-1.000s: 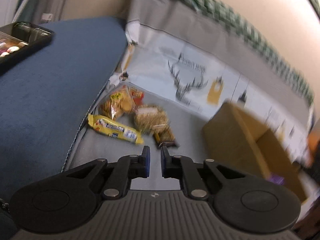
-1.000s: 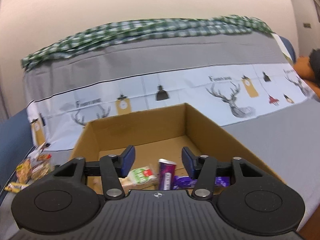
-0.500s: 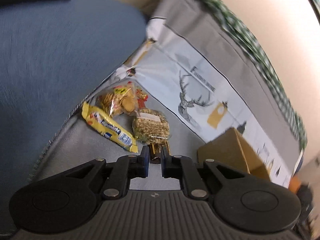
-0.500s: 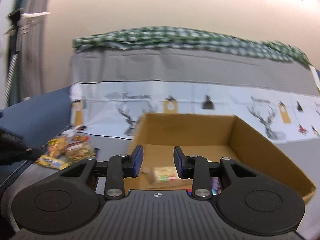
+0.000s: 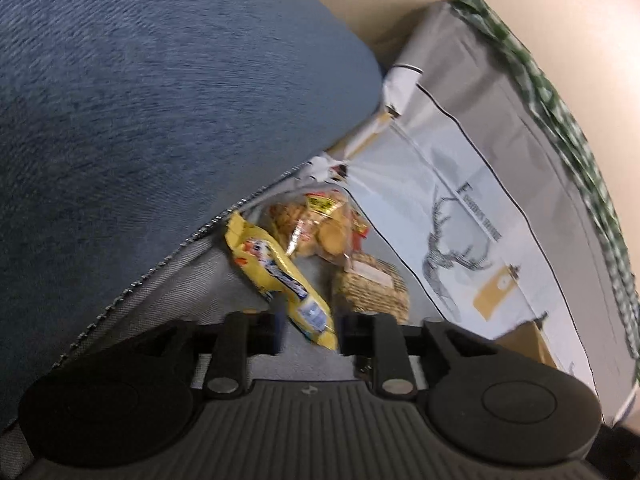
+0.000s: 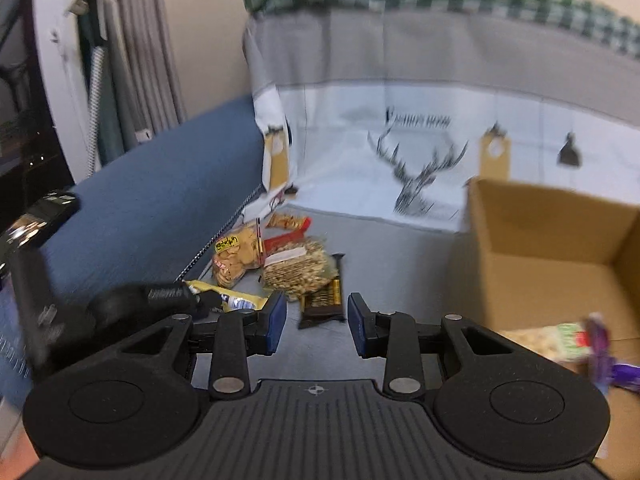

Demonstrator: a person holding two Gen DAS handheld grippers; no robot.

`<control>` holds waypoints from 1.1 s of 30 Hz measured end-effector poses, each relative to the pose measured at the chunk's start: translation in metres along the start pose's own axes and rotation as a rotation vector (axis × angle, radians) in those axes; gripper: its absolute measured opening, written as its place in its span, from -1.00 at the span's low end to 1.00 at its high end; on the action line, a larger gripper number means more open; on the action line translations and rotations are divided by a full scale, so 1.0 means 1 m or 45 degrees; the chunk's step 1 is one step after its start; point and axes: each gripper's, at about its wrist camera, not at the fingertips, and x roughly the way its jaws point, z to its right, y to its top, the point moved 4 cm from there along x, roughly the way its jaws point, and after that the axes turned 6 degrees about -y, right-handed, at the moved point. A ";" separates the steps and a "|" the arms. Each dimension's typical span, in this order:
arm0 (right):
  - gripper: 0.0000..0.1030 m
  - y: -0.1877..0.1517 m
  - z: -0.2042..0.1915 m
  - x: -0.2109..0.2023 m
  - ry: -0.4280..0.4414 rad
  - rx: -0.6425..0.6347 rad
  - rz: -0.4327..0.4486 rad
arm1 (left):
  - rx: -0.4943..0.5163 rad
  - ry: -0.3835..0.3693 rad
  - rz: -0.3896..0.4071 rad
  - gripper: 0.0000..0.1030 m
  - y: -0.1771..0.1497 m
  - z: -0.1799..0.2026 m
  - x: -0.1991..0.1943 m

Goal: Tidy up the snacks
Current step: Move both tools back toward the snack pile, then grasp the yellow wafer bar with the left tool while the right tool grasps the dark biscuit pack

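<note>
A small pile of snacks lies on the grey seat against the blue cushion. My left gripper (image 5: 312, 332) hangs low over the pile with its jaws opening. The near end of a yellow packet (image 5: 280, 276) sits between the fingers, and the pads stand off it. Behind are a clear cookie bag (image 5: 320, 224) and a seed cracker bag (image 5: 372, 288). My right gripper (image 6: 316, 324) is also opening with nothing between its fingers, just short of a dark chocolate bar (image 6: 324, 304). In the right wrist view the left gripper (image 6: 208, 301) rests over the yellow packet (image 6: 244, 303).
An open cardboard box (image 6: 552, 240) stands on the seat to the right, with a green-white pack (image 6: 560, 340) and a purple wrapper (image 6: 608, 360) inside. The blue cushion (image 5: 140, 120) rises on the left. A deer-print cover (image 6: 420, 168) hangs over the backrest.
My left gripper dropped closer to the snack pile and its shut jaws parted around the yellow packet's end. My right gripper swung left from over the box to the snack pile.
</note>
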 end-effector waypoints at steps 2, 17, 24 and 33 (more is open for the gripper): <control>-0.03 0.005 -0.007 0.029 -0.026 -0.001 -0.055 | -0.011 0.030 0.022 -0.13 0.002 -0.002 0.001; 0.34 -0.012 -0.032 0.163 -0.053 -0.212 -0.386 | 0.008 0.194 0.084 0.04 -0.002 -0.008 0.025; -0.20 -0.016 -0.026 0.158 -0.056 -0.218 -0.375 | 0.073 0.199 0.080 -0.12 0.001 -0.006 0.036; -0.20 -0.045 -0.012 0.093 -0.158 -0.150 -0.422 | 0.186 0.130 0.025 -0.70 0.003 0.004 0.029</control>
